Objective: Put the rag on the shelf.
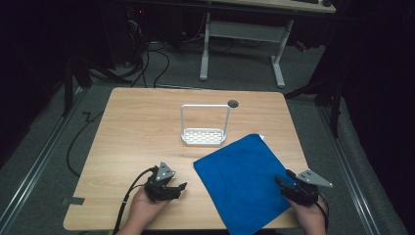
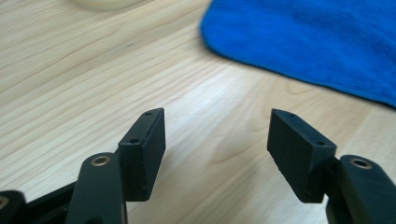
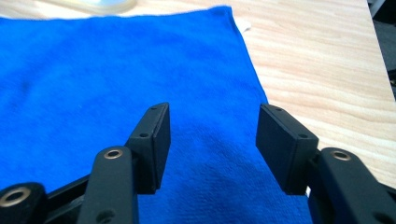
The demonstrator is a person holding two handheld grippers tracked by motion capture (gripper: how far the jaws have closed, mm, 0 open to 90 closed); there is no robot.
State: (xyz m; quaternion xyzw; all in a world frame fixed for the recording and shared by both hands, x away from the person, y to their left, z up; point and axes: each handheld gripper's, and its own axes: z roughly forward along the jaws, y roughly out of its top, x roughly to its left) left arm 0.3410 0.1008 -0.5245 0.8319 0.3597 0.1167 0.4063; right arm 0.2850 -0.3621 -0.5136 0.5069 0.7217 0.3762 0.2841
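Toward five o'clock on the table (image 1: 137, 117), a flat, smooth blue cloth (image 1: 242, 181) is spread, its near corner over the edge, and could be bunched or dragged off if only its top layer were pinched by the right gripper (image 1: 286, 185) or left gripper (image 1: 177, 188), both held apart and empty.

High view is dim, room nearly black past the lit tabletop (image 1: 147, 117). Gripper views are brighter, with soft shadows under the fingers (image 2: 144, 149) and blurry far edges.
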